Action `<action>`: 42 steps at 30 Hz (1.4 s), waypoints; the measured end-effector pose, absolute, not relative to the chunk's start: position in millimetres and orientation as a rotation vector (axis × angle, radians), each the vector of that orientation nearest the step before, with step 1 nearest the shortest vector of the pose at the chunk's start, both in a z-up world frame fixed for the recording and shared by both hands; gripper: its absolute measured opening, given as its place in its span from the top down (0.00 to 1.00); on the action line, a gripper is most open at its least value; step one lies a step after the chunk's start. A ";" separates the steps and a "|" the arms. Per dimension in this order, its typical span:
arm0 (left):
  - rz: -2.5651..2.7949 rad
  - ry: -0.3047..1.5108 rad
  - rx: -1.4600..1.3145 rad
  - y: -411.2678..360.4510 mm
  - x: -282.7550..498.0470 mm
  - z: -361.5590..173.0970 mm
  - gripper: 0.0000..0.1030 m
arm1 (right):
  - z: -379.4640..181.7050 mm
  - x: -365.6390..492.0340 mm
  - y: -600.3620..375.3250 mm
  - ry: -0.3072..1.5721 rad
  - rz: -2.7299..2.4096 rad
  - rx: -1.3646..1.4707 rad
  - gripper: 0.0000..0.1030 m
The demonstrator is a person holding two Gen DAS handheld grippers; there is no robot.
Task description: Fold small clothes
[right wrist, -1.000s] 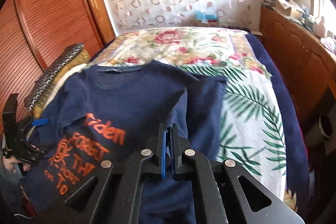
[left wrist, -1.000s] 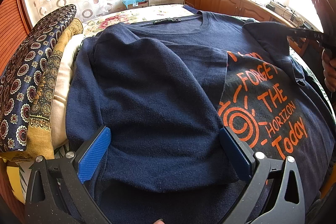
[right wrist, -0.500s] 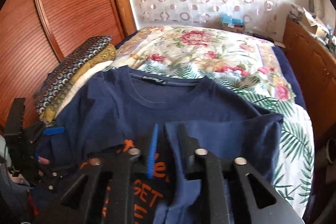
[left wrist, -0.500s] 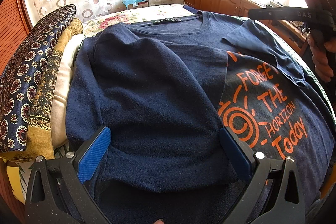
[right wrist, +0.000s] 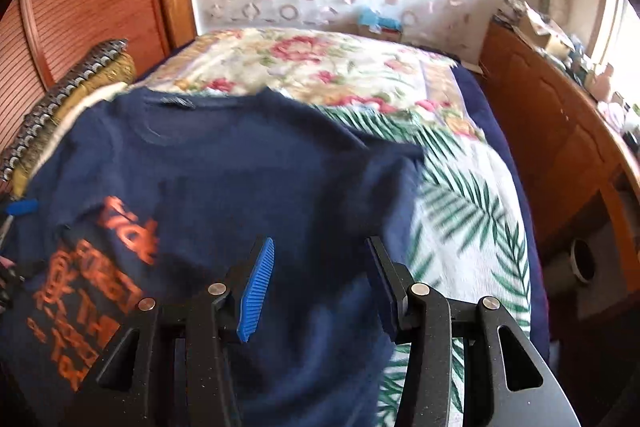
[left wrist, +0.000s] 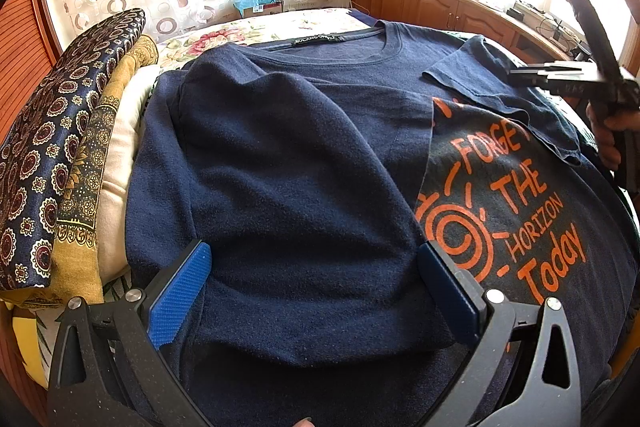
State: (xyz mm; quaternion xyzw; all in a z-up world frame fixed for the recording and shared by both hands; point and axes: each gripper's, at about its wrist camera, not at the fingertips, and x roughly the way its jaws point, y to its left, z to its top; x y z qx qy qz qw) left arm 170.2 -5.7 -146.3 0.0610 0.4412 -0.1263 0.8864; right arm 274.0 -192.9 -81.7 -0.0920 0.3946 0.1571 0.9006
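Observation:
A navy T-shirt (left wrist: pixel 304 163) with orange print lies face up on the bed. Its left side is folded over the middle, and its right sleeve (left wrist: pixel 496 95) lies folded in over the print. My left gripper (left wrist: pixel 316 291) is open and empty, low over the folded left part. My right gripper (right wrist: pixel 320 279) is open and empty above the shirt's (right wrist: pixel 240 179) right side; it also shows in the left wrist view (left wrist: pixel 568 75) at the far right, held in a hand.
A stack of patterned pillows (left wrist: pixel 60 155) lies left of the shirt. The floral bedspread (right wrist: pixel 460 195) reaches right to the bed edge. Wooden cabinets (right wrist: pixel 560 155) run along the right wall, a wooden wardrobe (right wrist: pixel 88 7) along the left.
My right gripper carried the right sleeve inward over the print, opened, let it go and drew back to the right. The left gripper has not moved.

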 end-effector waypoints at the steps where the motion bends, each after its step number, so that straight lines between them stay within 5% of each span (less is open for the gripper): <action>1: -0.263 0.917 0.127 -5.7 170.1 -146.3 0.00 | -87.3 275.7 -196.1 0.826 0.318 -0.184 0.53; 15: -0.234 0.797 0.062 19.4 163.9 -89.5 0.02 | -97.9 272.6 -196.6 0.787 0.309 -0.202 0.53; 25: -0.194 0.825 -0.001 50.7 232.2 -55.2 0.37 | -95.4 269.8 -205.8 0.784 0.314 -0.207 0.53; 42: -0.145 1.057 0.165 31.8 315.3 -107.9 0.46 | -95.7 270.4 -210.1 0.785 0.323 -0.197 0.53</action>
